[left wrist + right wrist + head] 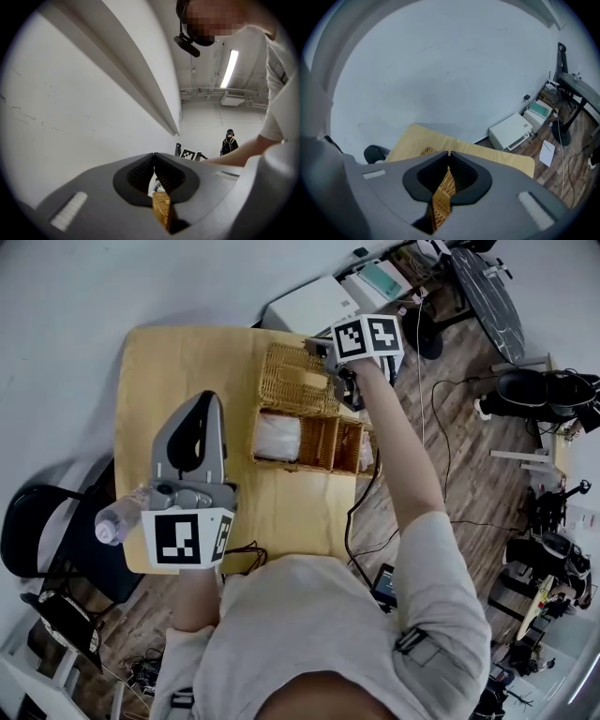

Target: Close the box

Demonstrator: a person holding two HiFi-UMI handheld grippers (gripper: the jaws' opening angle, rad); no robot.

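Two grippers work near the wicker box (314, 442) on the table (169, 362). The head view shows the lid (289, 381) open behind the box, with the right gripper (341, 382) at the lid's right edge. Only the right gripper view shows its jaws clenched on wicker. The left gripper (213, 399), left of the box, is clenched on nothing.

Lab-type test rm: loose cables (350, 521) on wood floor (469, 493), equip. boxes (309, 304) by wall, strip light (230, 68).

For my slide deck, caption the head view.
Right tongs grip the open wicker lid; left tongs hover shut.
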